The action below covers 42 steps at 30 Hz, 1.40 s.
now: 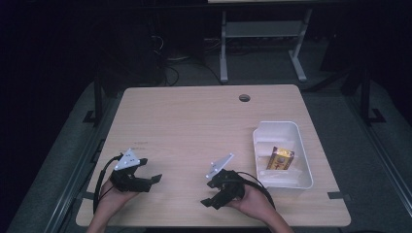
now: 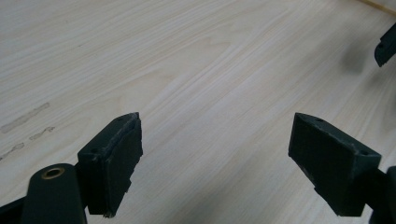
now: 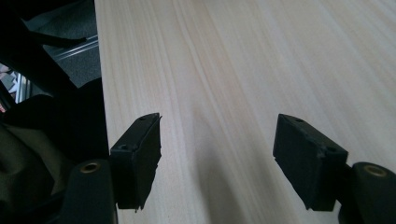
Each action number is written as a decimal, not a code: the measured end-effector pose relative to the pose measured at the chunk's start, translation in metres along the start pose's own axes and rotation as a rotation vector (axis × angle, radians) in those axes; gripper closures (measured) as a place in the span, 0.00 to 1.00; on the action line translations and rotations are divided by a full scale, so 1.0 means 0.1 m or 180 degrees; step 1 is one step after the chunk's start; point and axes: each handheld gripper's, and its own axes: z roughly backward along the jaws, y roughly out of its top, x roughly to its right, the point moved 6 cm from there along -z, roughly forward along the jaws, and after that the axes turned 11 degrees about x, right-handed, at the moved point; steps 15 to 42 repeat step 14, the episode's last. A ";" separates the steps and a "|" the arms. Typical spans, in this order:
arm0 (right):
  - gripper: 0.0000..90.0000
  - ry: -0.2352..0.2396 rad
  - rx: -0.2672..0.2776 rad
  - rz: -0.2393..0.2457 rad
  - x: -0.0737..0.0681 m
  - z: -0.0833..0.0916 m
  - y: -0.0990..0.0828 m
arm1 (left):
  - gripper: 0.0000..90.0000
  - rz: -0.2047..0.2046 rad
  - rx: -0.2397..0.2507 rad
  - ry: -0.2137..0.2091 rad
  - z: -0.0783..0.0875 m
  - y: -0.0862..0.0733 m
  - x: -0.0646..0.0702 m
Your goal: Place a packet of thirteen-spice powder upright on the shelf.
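The room beyond the table (image 1: 194,121) is dark, and little can be made out there apart from the pale legs of another piece of furniture (image 1: 262,43) and some cables on the floor. The person's forearms are cut off by the bottom edge of the high view, so that only the hands are seen.

A white plastic bin (image 1: 301,145) stands on the right part of the table, near its right edge, with its long axis running from the near side to the far side. A small yellow and brown packet (image 1: 281,158) lies inside it, roughly in the middle, slightly tilted; its print is too small to be read. Pale, clear-looking items (image 1: 282,177) are seen at the near end of the bin, but what they are cannot be told.

The left gripper (image 1: 156,178) is held low over the near left part of the table, pointing toward the right. In the left gripper view its jaws are seen spread wide apart over bare wood, with nothing between them.

The right gripper (image 1: 208,201) is held near the front edge, just left of the bin, pointing toward the near left. Its jaws are likewise wide apart and empty, with the table's edge seen beside the left jaw.

A round cable hole (image 1: 244,98) is set in the far part of the table.
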 end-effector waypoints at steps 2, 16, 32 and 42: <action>0.35 0.0010 -0.0006 0.0000 0.00 0.00 -0.02 | 0.19 0.0000 -0.0006 0.0003 0.00 0.00 0.00; 0.35 0.0051 -0.0062 0.0036 -0.12 -0.06 -0.14 | 0.19 0.0038 -0.0035 0.0038 0.00 -0.04 -0.06; 0.35 0.0051 -0.0062 0.0036 -0.12 -0.06 -0.14 | 0.19 0.0038 -0.0035 0.0038 0.00 -0.04 -0.06; 0.35 0.0051 -0.0062 0.0036 -0.12 -0.06 -0.14 | 0.19 0.0038 -0.0035 0.0038 0.00 -0.04 -0.06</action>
